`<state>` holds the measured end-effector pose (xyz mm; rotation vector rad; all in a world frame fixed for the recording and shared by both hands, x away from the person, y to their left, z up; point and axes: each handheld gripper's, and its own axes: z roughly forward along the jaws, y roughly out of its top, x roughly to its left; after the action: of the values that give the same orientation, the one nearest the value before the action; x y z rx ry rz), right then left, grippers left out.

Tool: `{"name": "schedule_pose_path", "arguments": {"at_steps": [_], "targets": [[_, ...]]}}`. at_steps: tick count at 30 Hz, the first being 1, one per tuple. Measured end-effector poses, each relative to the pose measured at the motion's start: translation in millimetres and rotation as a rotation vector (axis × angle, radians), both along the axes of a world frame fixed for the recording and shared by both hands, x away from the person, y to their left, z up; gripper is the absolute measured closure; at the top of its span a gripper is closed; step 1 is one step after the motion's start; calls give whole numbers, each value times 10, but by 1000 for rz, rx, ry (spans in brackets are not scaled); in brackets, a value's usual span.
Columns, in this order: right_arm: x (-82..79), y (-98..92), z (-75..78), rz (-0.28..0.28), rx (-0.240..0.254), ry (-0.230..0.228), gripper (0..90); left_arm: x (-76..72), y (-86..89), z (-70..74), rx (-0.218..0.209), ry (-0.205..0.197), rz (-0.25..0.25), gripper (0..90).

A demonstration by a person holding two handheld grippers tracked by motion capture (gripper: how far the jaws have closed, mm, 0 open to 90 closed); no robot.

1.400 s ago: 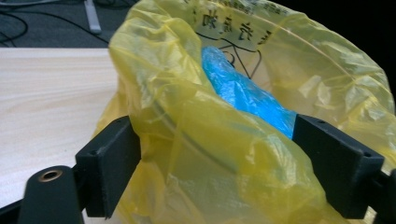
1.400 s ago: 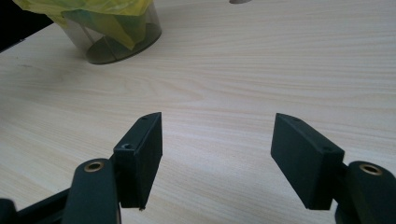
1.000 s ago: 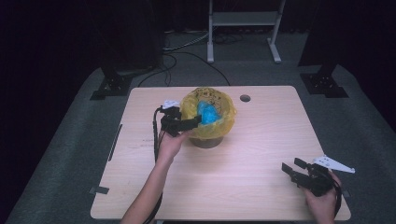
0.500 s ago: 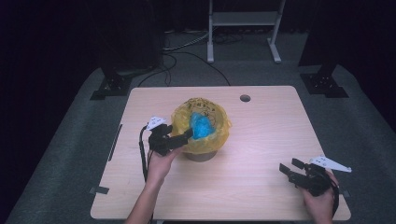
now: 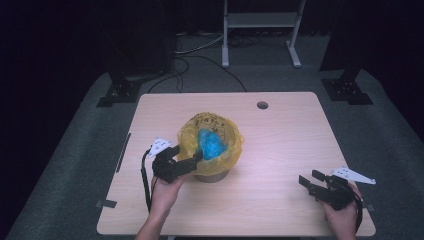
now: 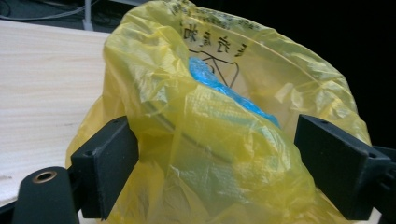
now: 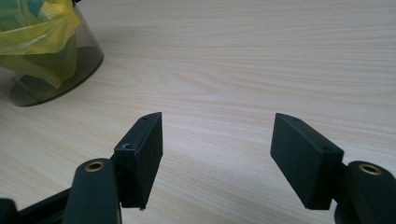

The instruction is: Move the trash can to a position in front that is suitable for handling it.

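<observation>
A small smoky-grey bin (image 5: 212, 176) lined with a yellow plastic bag (image 5: 189, 136) stands left of the table's middle, with crumpled blue material (image 5: 210, 143) inside. My left gripper (image 5: 196, 157) is at the bin's near-left rim. In the left gripper view its jaws (image 6: 217, 168) stand wide around a bulging fold of the bag (image 6: 205, 140), both pads against the plastic. They have just eased open a little. My right gripper (image 5: 307, 181) rests open near the front right corner, and nothing lies between its jaws (image 7: 217, 149). The bin (image 7: 56, 70) shows at upper left there.
The light wooden table (image 5: 290, 145) has a round cable hole (image 5: 262, 105) near its far edge. A metal stand (image 5: 260, 30) and black tripod feet (image 5: 345, 87) sit on the grey floor beyond. A cable trails from the left gripper along the table's left side.
The left gripper has moved toward the front left of the table, and the bin with its yellow bag has come along with it. The right gripper has stayed put.
</observation>
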<state>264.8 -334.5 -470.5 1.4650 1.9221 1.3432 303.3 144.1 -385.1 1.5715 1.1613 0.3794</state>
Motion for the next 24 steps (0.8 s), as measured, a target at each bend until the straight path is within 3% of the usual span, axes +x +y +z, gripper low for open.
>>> {"name": "schedule_pose_path", "arguments": {"at_steps": [11, 15, 18, 24], "targets": [[1, -9, -6, 0, 5, 4, 337, -127, 95, 6, -46, -1, -2, 93], [7, 9, -14, 5, -1, 6, 337, -89, 125, 37, -50, -16, 17, 93], [8, 13, -13, 6, 0, 7, 337, -40, 129, 62, -25, -33, 27, 93], [11, 7, -25, 5, -1, 14, 337, 84, 122, 118, -17, -48, 35, 95]]}}
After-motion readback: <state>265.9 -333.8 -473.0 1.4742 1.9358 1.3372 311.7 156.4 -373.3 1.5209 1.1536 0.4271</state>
